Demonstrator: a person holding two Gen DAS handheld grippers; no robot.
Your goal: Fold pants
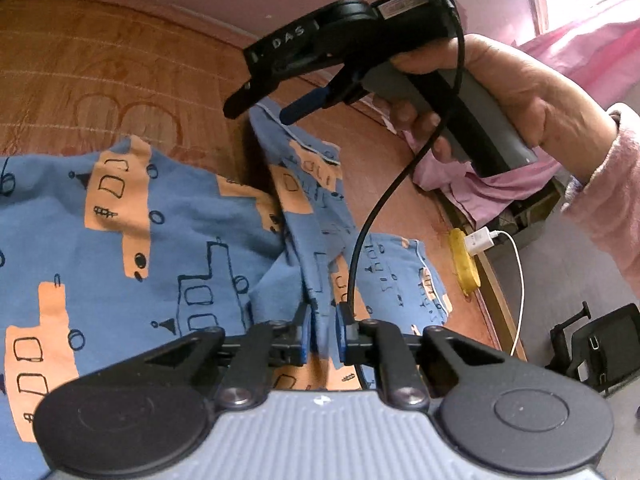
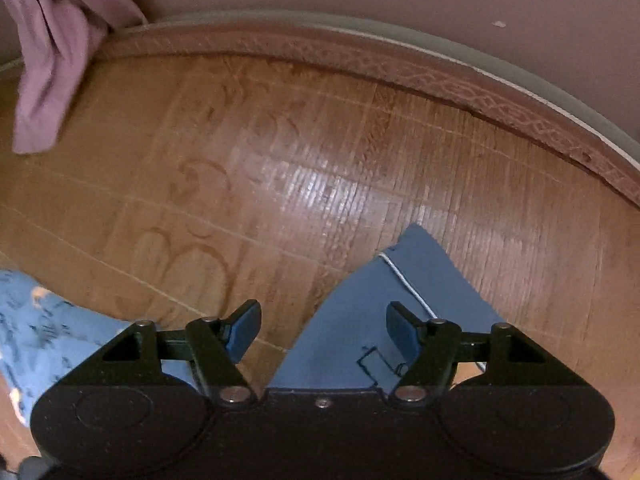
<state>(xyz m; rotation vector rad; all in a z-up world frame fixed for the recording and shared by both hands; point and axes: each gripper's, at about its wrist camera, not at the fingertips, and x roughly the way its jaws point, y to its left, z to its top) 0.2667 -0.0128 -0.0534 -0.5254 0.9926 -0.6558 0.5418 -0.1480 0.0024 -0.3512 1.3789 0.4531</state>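
Observation:
Blue pants (image 1: 168, 216) with orange patches and black line drawings lie rumpled on a brown woven mat (image 1: 100, 80). At the bottom of the left wrist view, my left gripper (image 1: 323, 336) is shut on a raised ridge of the pants fabric. A person's hand (image 1: 520, 92) holds my right gripper (image 1: 266, 108) above the far leg end, open with nothing in it. In the right wrist view the right gripper (image 2: 324, 328) stands wide open over a plain blue corner of the pants (image 2: 360, 304). That corner lies partly between the fingers, but neither finger pinches it.
A pink cloth (image 2: 52, 60) lies at the mat's far left corner, with the carved mat border (image 2: 440, 76) and wall behind. At the bed edge sit a yellow object (image 1: 464, 264), a white charger (image 1: 480, 240) with cable, and a black clamp device (image 1: 592, 344).

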